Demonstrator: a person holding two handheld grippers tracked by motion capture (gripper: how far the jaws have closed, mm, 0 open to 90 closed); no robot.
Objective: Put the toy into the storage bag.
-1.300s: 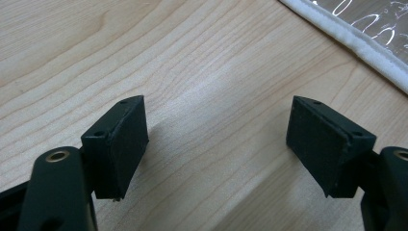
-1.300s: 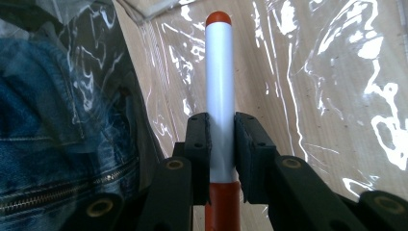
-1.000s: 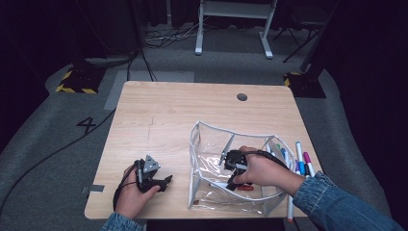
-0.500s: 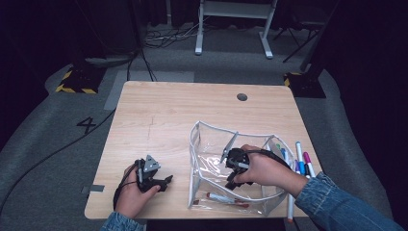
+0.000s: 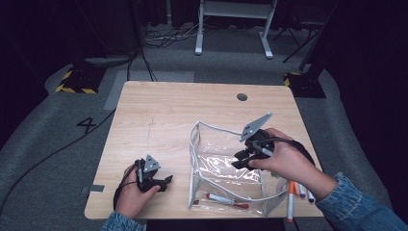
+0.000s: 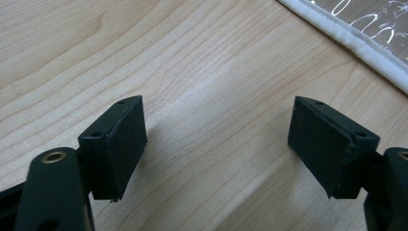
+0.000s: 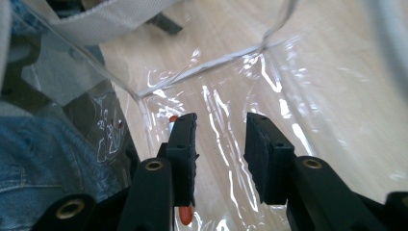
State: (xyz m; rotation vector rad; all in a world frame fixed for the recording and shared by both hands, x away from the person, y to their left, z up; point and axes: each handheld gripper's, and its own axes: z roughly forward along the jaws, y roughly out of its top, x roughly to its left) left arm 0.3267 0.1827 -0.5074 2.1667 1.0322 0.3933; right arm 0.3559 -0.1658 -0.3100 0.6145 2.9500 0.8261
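The wooden counter (image 5: pixel 168 120) holds a clear bag (image 5: pixel 226 168), open on top. A red marker (image 5: pixel 226 200) lies inside, at the near end. The right claw (image 5: pixel 240 159) has just been opening, nothing between its jaws. More markers (image 5: pixel 294 192) wait beside the bag; one should go in next. The left claw (image 6: pixel 216 139) rests spread, shown close in its own view

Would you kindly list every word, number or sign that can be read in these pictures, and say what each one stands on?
"4" – a large dark numeral marked on the grey floor left of the table.
Yellow-and-black hazard stripes, a sign without words, on a dark base on the floor beyond the table's left corner.
The markers beside the clear pouch, and the red-capped pen inside it, may carry print, but it is too small to read.
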